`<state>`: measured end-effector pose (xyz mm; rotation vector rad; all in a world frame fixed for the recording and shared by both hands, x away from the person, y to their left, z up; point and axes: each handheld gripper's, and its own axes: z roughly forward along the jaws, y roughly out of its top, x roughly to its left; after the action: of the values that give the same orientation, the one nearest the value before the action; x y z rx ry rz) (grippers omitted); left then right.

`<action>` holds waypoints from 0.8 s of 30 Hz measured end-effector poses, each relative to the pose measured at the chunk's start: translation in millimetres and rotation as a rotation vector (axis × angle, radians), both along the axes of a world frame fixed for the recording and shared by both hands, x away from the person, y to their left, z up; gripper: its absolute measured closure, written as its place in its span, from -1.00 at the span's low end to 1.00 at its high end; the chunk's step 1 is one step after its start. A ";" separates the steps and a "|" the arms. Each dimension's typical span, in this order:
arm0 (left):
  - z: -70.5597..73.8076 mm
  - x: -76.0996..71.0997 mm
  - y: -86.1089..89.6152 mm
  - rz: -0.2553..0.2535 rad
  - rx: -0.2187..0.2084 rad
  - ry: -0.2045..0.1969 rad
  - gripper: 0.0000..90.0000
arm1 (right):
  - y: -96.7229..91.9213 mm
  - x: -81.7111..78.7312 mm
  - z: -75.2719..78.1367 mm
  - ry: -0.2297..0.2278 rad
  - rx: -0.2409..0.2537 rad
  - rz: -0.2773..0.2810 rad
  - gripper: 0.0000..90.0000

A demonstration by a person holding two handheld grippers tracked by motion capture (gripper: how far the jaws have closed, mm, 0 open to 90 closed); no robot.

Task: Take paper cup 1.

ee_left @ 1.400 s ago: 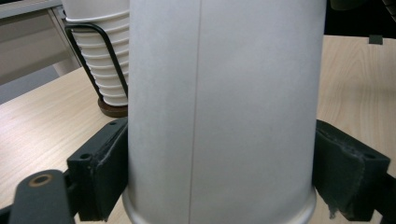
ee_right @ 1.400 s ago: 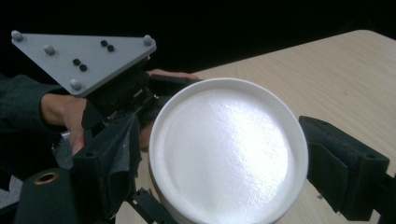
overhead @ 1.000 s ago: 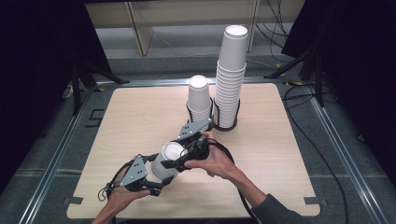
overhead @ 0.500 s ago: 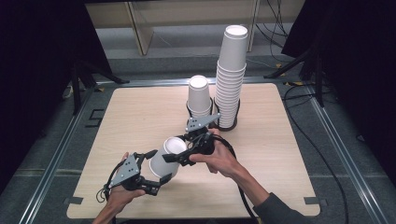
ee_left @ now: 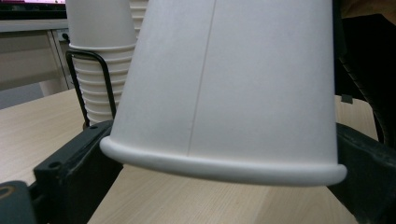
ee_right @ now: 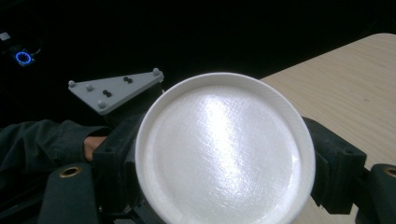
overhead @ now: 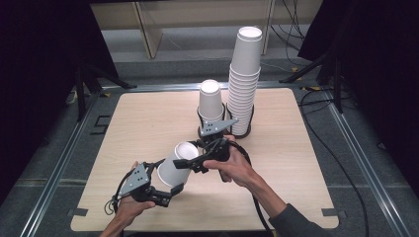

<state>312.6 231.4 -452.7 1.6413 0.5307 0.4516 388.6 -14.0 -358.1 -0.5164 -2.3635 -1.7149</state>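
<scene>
Clearly light and crushable, the white paper cup point(overhead: 177, 165) near the table's point(overhead: 316, 163) front edge is clamped by the right gripper point(overhead: 193, 163) at its base, while the left gripper point(overhead: 170, 190), its jaws just opening, stands spread around the rim end.

On the table point(overhead: 148, 123), two cup stacks stood at the far edge near the middle: the short stack point(overhead: 210, 103) to the left of, and just beside, the tall stack point(overhead: 244, 74). Nearer the person, a single cup point(overhead: 177, 165) lay tilted above the table, between the left hand-held gripper point(overhead: 170, 190) at the near left and the right hand-held gripper point(overhead: 195, 162) on its right, in front of the stacks.
</scene>
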 end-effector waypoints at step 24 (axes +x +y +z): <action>2.4 -2.6 3.5 -0.012 -0.003 -0.029 -0.88 | -2.9 4.1 -5.6 0.048 0.043 0.032 -0.45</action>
<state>310.1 234.9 -450.3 1.6320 0.4994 0.4642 392.7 -16.9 -363.7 -0.5039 -2.2848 -1.7156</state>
